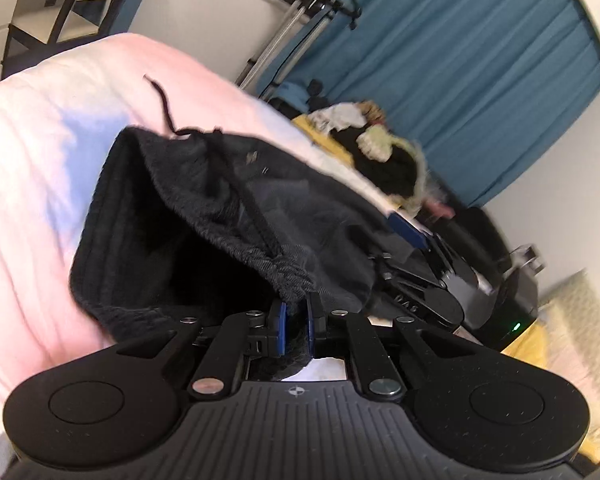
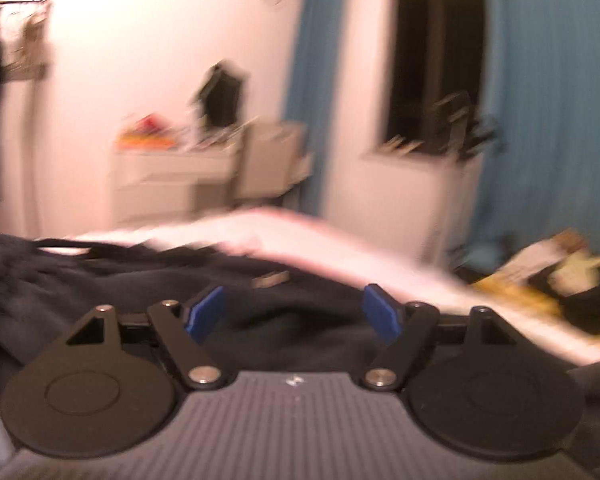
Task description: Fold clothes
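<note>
My left gripper (image 1: 296,312) is shut on the gathered waistband of a black garment (image 1: 172,216), and the cloth bunches between its blue pads. The garment hangs open like a pouch over the pale pink bed cover (image 1: 32,152), with a thin drawstring (image 1: 162,100) trailing up onto the cover. My right gripper (image 1: 416,248) shows at the garment's right edge in the left wrist view. In the blurred right wrist view, that gripper (image 2: 296,308) stands open with nothing between its pads, low over the dark cloth (image 2: 140,276) spread on the bed (image 2: 300,232).
A heap of mixed clothes (image 1: 372,148) lies on a yellow surface beyond the bed, also seen as the pile (image 2: 560,280). Blue curtains (image 1: 480,60) hang behind it. A drawer unit (image 2: 172,176) stands by the far wall. A black device with a green light (image 1: 512,300) sits right.
</note>
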